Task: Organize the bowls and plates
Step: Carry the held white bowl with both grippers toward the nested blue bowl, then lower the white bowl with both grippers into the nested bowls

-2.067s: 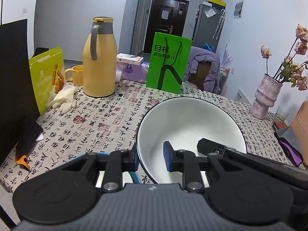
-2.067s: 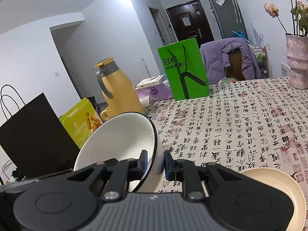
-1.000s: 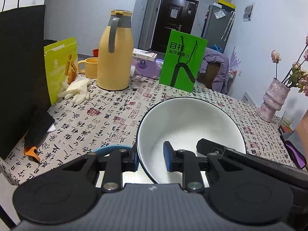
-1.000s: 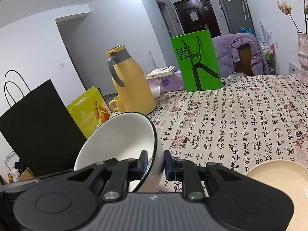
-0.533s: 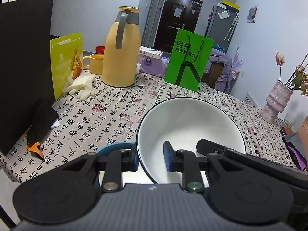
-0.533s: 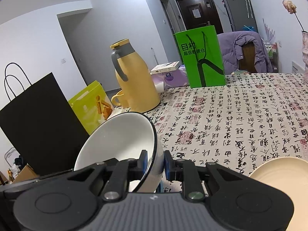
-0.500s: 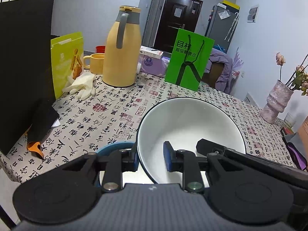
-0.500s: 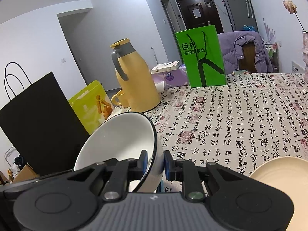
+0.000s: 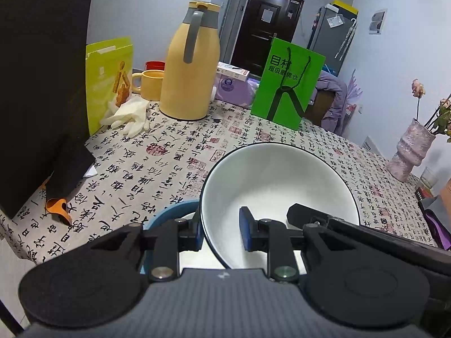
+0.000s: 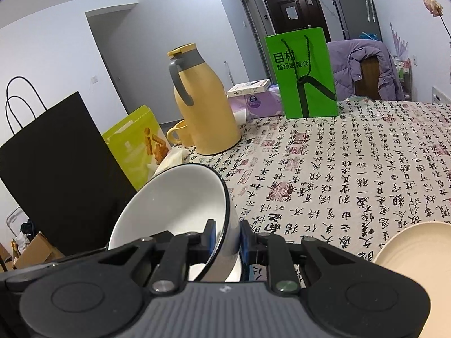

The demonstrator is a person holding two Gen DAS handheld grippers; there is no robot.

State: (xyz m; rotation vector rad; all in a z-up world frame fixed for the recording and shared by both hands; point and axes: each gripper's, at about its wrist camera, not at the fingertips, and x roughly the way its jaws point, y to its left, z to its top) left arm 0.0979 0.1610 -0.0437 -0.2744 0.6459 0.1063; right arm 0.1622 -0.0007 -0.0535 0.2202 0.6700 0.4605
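A white bowl [image 9: 276, 180] with a thin dark rim hangs tilted above the patterned tablecloth, gripped from both sides. My left gripper [image 9: 221, 232] is shut on its near left rim, one pad inside and one outside. My right gripper [image 10: 227, 238] is shut on the opposite rim of the white bowl [image 10: 174, 205]; one of its fingers [image 9: 298, 211] shows inside the bowl in the left wrist view. Just under the white bowl sits a blue-rimmed bowl [image 9: 169, 211], mostly hidden. A cream plate [image 10: 417, 256] lies on the table at the lower right of the right wrist view.
A black paper bag [image 9: 39, 84] stands close on the left by the table edge, with a yellow-green bag [image 9: 107, 84] and white gloves [image 9: 126, 118] behind. A yellow jug [image 9: 191, 64], a mug [image 9: 149, 84] and a green bag [image 9: 287, 84] stand farther back. A vase [image 9: 408, 152] is at the right.
Both grippers have carried the white bowl leftward toward the black bag and slightly lower. More of the blue-rimmed bowl shows beneath it. Both grips are unchanged.
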